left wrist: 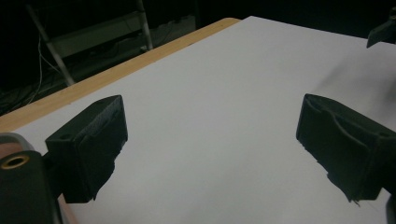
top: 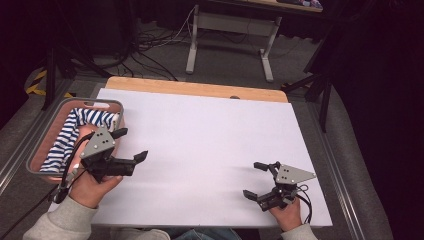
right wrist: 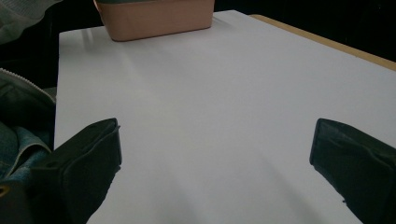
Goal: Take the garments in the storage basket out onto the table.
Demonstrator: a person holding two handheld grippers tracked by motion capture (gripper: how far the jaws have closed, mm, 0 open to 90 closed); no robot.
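Note:
A pink basket (top: 36,150) with a grey rim stands at the table's left edge and holds a blue-and-white striped cloth (top: 70,134). Just right of the basket, my left gripper (top: 131,144) hangs over the white table, open, with nothing between its jaws; the left gripper view confirms this gripper (left wrist: 210,149) is over bare white surface. My right gripper (top: 256,180) rests near the front right of the table, open and empty. In the right gripper view that gripper (right wrist: 212,172) faces across the table toward the pink basket (right wrist: 156,18).
The white table sheet (top: 210,145) has a wooden strip (top: 195,89) along its far edge. Beyond it on the floor stand a grey desk frame (top: 230,40), cables and dark stands. A grey sleeve and jeans (right wrist: 21,121) lie at the left of the right gripper view.

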